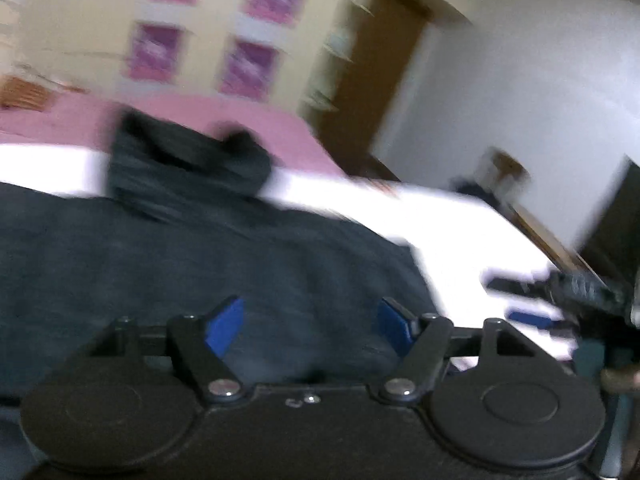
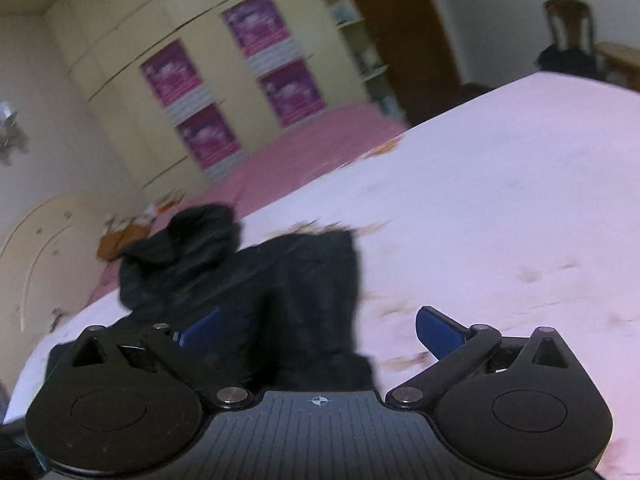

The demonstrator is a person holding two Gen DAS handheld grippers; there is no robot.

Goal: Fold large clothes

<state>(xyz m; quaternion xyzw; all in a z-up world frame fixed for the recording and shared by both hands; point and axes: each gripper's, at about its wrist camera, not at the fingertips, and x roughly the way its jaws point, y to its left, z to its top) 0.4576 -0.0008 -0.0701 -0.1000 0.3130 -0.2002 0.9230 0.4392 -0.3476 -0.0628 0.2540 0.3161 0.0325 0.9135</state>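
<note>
Both of our grippers stood spread wide with nothing held between their blue pads. Our left gripper [image 1: 311,324] hung low over the dark garment [image 1: 200,256], its fingers apart above the broad, flat stretch of cloth, though we could not tell from that blurred view whether the pads touched the fabric. Our right gripper [image 2: 320,334] was just as wide, and a bunched fold of the same dark garment [image 2: 304,292] rose up between its fingers without either pad closing on it; its left pad [image 2: 200,330] sat against the dark cloth and its right pad [image 2: 438,332] stood over the pale bedsheet [image 2: 500,208]. We saw the garment lying on the bed, spread across the near part of the sheet, with a rumpled, darker lump [image 1: 188,168] at its far end that reached toward the pink cover [image 1: 240,120] beyond. In the left wrist view the right gripper [image 1: 532,304] showed as a smear at the right edge, over the white sheet and beside the garment's edge. Behind the bed stood a cream wardrobe [image 2: 132,68] with four purple posters [image 2: 256,24] on its doors, next to it a brown door [image 2: 400,40], and, in the right wrist view, a wooden chair [image 2: 568,32] by the far wall.
</note>
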